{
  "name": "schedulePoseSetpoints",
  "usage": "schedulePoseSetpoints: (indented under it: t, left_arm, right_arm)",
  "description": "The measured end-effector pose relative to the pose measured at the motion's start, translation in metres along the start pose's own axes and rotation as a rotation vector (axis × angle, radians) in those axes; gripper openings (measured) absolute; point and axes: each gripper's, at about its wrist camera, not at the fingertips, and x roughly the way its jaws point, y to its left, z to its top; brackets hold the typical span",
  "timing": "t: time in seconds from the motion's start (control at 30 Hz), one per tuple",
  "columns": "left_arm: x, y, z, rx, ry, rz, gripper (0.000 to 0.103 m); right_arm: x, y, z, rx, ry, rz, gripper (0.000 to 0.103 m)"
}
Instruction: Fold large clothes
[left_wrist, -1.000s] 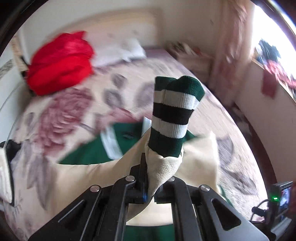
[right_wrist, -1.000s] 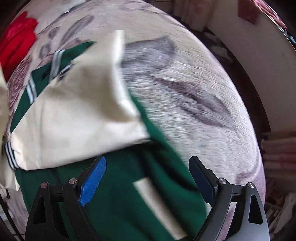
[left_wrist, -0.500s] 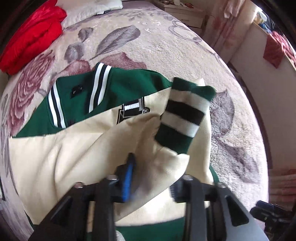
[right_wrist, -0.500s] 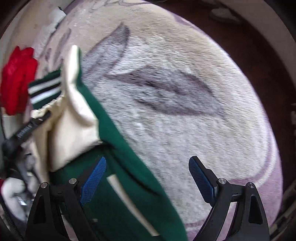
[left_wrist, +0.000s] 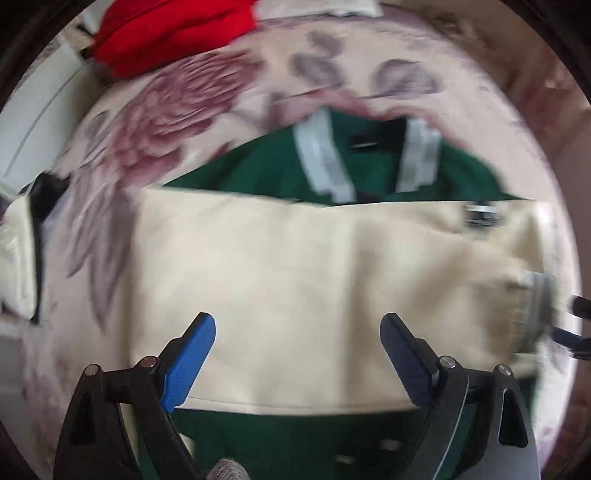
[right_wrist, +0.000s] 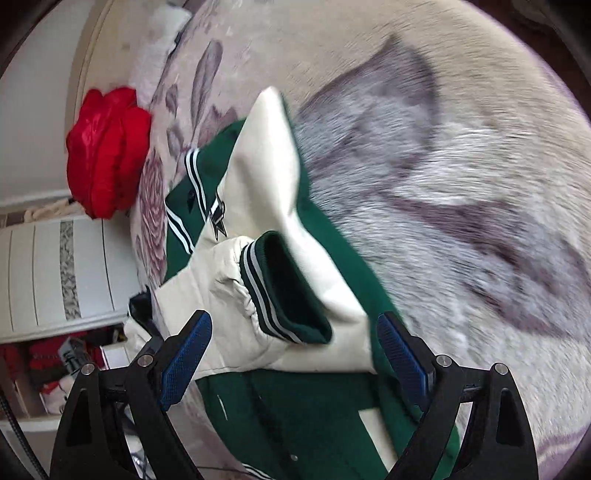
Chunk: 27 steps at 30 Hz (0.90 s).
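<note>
Green varsity jacket (left_wrist: 369, 173) lies flat on the bed (left_wrist: 177, 110), on a floral blanket. Cream sleeves (left_wrist: 295, 266) folded across the chest; striped collar on the far side. Left gripper (left_wrist: 297, 332): jaws opening, wide apart above the cream sleeve, nothing between the pads. Right gripper (right_wrist: 293, 332): jaws wide apart, hanging over the striped green cuff (right_wrist: 284, 288), not touching it. Cuff rests on the folded sleeves near the jacket's right edge. Red garment (right_wrist: 107, 151) far left on the bed, well apart from the jacket.
</note>
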Motion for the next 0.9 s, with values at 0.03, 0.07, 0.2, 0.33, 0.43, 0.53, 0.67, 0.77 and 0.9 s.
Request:
schedulePoseSetpoints:
  t: [0.03,0.07,0.2,0.33,0.43,0.53,0.67,0.77,0.9]
  left_arm:
    - [0.013,0.012,0.001,-0.012,0.007,0.049,0.091]
    - [0.026,0.021,0.003,-0.013,0.02,0.095,0.091]
    - [0.074,0.045,0.003,-0.032,0.083,0.189,0.092]
    - [0.099,0.044,0.003,-0.032,0.097,0.155,0.102]
    - [0.085,0.041,0.009,-0.004,0.098,0.173,0.102]
    - [0.047,0.044,0.02,0.0,0.043,0.163,0.102]
    - [0.023,0.035,0.049,0.047,0.006,0.203,0.102]
    - [0.041,0.026,0.08,0.101,0.004,0.295,0.102]
    - [0.083,0.016,0.109,0.168,0.014,0.363,0.102]
  right_arm:
    - [0.017,0.008,0.004,-0.021,0.026,-0.007,0.092]
    - [0.029,0.015,0.006,-0.051,0.032,-0.009,0.088]
    - [0.055,0.043,0.014,-0.175,-0.025,-0.203,0.007]
    - [0.064,0.041,0.028,-0.126,-0.072,-0.27,0.006]
    - [0.076,0.048,0.035,-0.099,-0.002,-0.319,0.006]
    - [0.057,0.07,0.028,-0.051,0.035,-0.305,0.013]
    - [0.026,0.123,0.022,-0.104,-0.01,-0.258,0.034]
    - [0.052,0.175,0.027,-0.184,0.017,-0.182,0.035]
    - [0.144,0.218,0.053,-0.248,0.128,-0.106,0.035]
